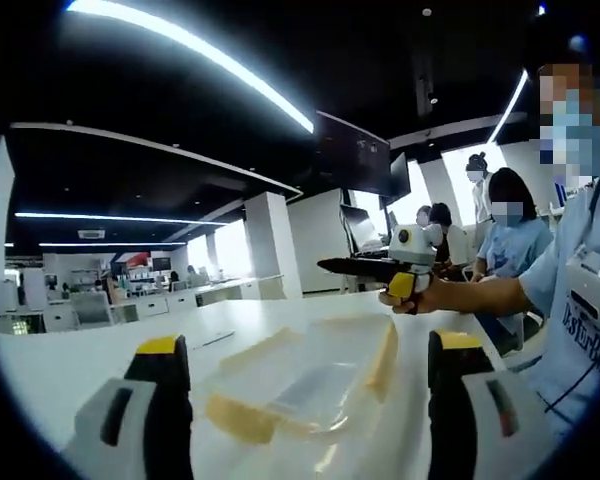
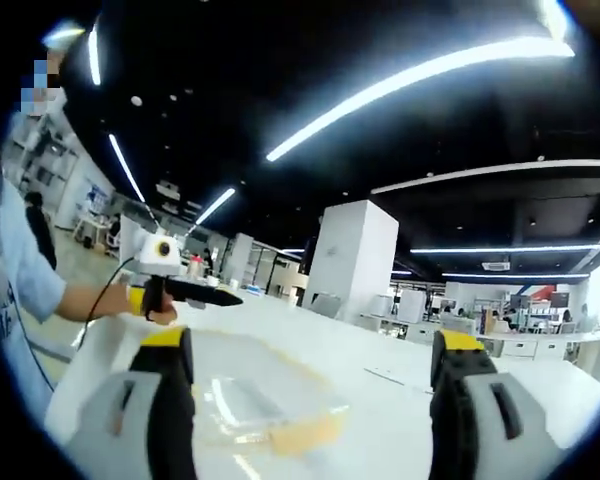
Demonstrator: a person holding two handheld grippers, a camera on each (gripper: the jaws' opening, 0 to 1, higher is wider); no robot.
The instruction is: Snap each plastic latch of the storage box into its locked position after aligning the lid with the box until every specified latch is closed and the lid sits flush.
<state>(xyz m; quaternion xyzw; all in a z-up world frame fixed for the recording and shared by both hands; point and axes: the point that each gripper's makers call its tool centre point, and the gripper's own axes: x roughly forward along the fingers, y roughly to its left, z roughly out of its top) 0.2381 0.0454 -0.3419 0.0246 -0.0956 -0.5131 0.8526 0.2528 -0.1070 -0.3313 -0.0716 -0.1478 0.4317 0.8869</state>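
Observation:
A clear plastic storage box [image 1: 315, 390] with pale yellow latches [image 1: 384, 352] lies on the white table [image 1: 100, 355], its lid on top. My left gripper [image 1: 308, 343] hangs above its near end, open, nothing between the jaws. The right gripper [image 1: 332, 266] shows beyond the box, raised above the table in a person's hand [image 1: 412, 295]. In the right gripper view the same box [image 2: 265, 400] sits low between the jaws, a yellow latch [image 2: 305, 432] at its near edge. My right gripper [image 2: 312, 338] is open and holds nothing. The left gripper [image 2: 225, 297] hovers at the left.
A person in a light blue shirt [image 1: 580, 290] stands at the table's right edge. Other people [image 1: 505, 235] sit behind, near a laptop [image 1: 365, 235]. A white pillar [image 2: 355, 260] and desks [image 2: 520, 345] stand beyond the table. A dark monitor [image 1: 352, 152] hangs overhead.

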